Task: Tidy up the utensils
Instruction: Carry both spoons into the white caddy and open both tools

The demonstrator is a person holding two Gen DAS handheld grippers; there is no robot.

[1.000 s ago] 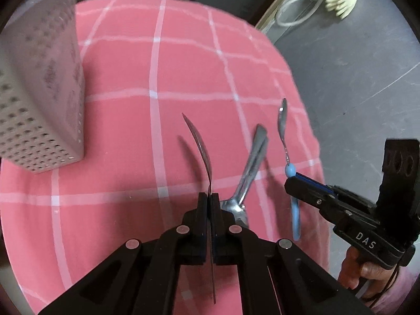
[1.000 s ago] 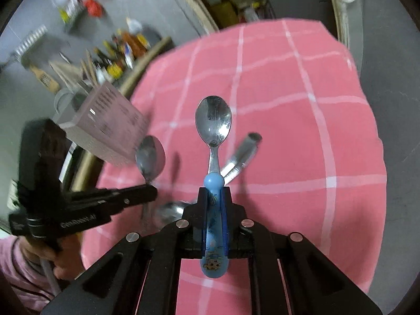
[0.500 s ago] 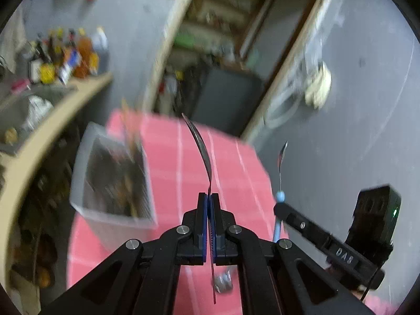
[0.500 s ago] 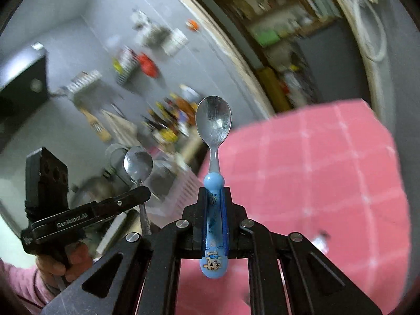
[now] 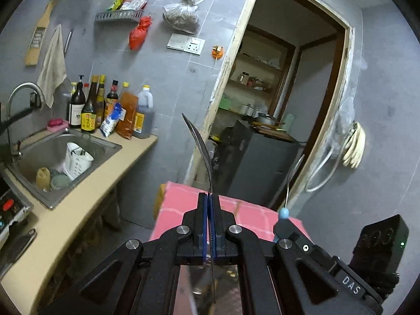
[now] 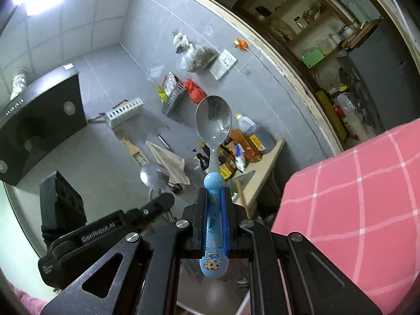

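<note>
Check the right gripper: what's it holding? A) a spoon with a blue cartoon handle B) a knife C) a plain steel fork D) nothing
A: the right gripper is shut on the blue-handled spoon, clamping its blue cartoon handle with the steel bowl sticking out ahead.

Your right gripper (image 6: 214,202) is black with blue pads, and the spoon (image 6: 214,131) in it has a silver bowl and a light blue handle printed with small cartoon figures; your left gripper (image 5: 209,207) is black too, its metal spoon (image 5: 200,149) dark and edge-on; the tablecloth (image 6: 354,210) is pink with a white grid; the wall tiles (image 5: 162,73) are grey; the counter (image 5: 86,194) is beige.
</note>
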